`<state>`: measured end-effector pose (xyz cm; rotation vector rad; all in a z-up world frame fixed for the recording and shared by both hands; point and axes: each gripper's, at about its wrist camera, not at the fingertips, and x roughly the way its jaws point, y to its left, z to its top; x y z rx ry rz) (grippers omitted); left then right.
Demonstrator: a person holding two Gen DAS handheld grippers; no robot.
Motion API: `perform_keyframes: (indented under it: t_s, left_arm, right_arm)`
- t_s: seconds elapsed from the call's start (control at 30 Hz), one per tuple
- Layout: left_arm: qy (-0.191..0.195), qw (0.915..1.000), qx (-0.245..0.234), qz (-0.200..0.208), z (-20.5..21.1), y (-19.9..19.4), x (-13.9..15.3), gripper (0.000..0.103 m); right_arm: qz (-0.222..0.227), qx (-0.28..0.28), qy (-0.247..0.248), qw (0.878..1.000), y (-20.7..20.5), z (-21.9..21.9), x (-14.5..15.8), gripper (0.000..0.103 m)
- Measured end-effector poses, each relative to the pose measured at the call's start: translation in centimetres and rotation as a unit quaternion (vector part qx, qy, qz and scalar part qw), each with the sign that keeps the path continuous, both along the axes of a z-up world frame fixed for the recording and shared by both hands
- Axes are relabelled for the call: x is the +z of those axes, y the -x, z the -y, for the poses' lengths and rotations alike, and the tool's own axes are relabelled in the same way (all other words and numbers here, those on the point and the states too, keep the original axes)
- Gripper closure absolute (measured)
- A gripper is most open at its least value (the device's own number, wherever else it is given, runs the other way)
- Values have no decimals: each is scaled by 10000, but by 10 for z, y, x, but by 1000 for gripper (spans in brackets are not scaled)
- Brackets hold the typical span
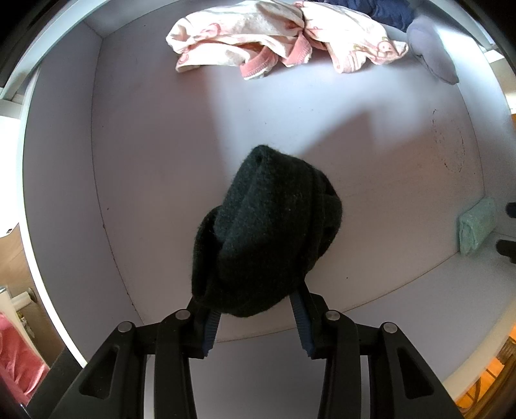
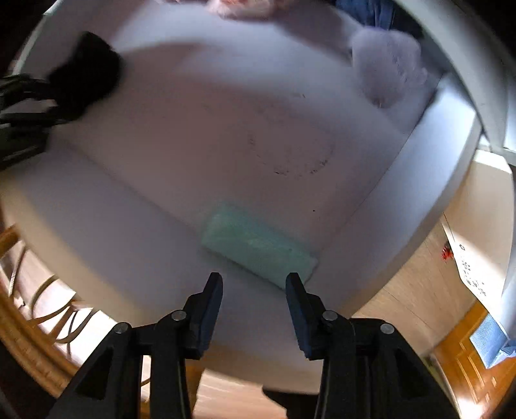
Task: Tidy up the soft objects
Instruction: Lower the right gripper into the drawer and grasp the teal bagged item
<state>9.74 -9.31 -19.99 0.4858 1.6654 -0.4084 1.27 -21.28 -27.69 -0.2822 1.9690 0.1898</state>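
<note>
1. Left wrist view: the left gripper (image 1: pixel 256 317) points down into a white drawer (image 1: pixel 61 180) and is clenched on a dark green knit hat (image 1: pixel 271 232), which hangs bunched between its fingers at the centre of the frame, above the drawer floor. Whether the hat's lower end touches the floor I cannot tell.

2. Right wrist view: the right gripper (image 2: pixel 254 283) has its jaws parted with nothing between them. It hovers just short of a folded mint-green cloth (image 2: pixel 258 245) that lies against the drawer's near wall, low in the frame. The picture is smeared by motion.

3. Step in hand, as I judge it: the hat is being carried to its spot in the drawer while the right gripper approaches the green cloth to pick it up or shift it.

4. The next move calls for the left gripper to lower the hat onto a bare patch of floor and let go. The right needs wider jaws, or a tip under the cloth's edge, since the cloth lies flat and tight to the wall.

5. What only the left view shows clearly: a pink-and-cream patterned garment (image 1: pixel 277 35) crumpled at the top of the frame, with a navy fabric (image 1: pixel 383 11) and a pale grey sock-like item (image 1: pixel 429 48) at upper right.

6. What only the right view shows: the green cloth's full outline, a ring-shaped stain (image 2: pixel 290 158) at mid-frame, and wicker furniture (image 2: pixel 29 322) outside the drawer at lower left.
</note>
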Motion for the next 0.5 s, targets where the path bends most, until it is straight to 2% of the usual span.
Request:
perform_keyframes:
  t_s: [0.17,0.3,0.37,0.4,0.47,0.5]
  left_arm:
    - [6,10000,38,-19,-2,-3,-2,62]
    - [12,10000,45,-20,-7,-6,-9,62]
    - [22,10000,63,-20,-9,-7,-10,62]
    - [26,10000,69,-20,-10,-7,-11,62]
    - [22,10000,71,-20,-8,-6,-12,62]
    - [22,10000,73,-20,-9,-6,-12,62]
  right_arm:
    - [-233,-437,-216,9985,-5,10,-15,60]
    - [-93,-228,139,9996,-5,12,-27,56]
    - [283,-193,153,9993,-9,10,-19,54]
    - [735,-208,168,9969,-16,10,-7,54]
    - [1287,-257,63,9913,-25,8,14,52]
    - [1362,-281,-3,9903,-27,8,20,52]
